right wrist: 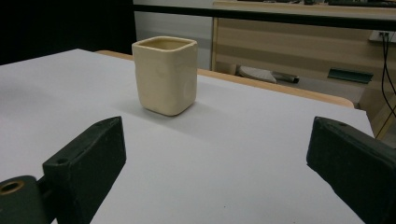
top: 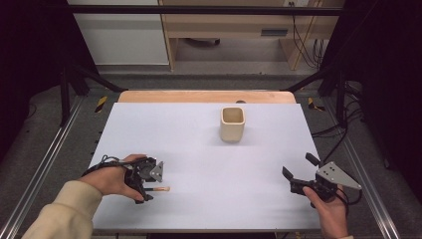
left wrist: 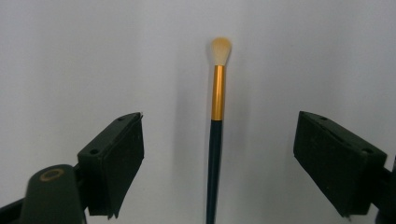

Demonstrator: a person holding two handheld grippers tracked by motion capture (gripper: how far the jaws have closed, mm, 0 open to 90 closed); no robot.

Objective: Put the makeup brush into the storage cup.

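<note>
At the near left of the white table [top: 199, 129], the left gripper [left wrist: 219, 154] is held low with its 2 jaws spread wide, and a makeup brush [left wrist: 215, 130] with a dark handle, gold ferrule and pale bristles lies flat between them, touching neither. A cream square cup [top: 232, 123] stands upright toward the far side, right of centre. At the near right, the right gripper [top: 298, 172] is also wide open, empty, pointing toward that cup.
</note>
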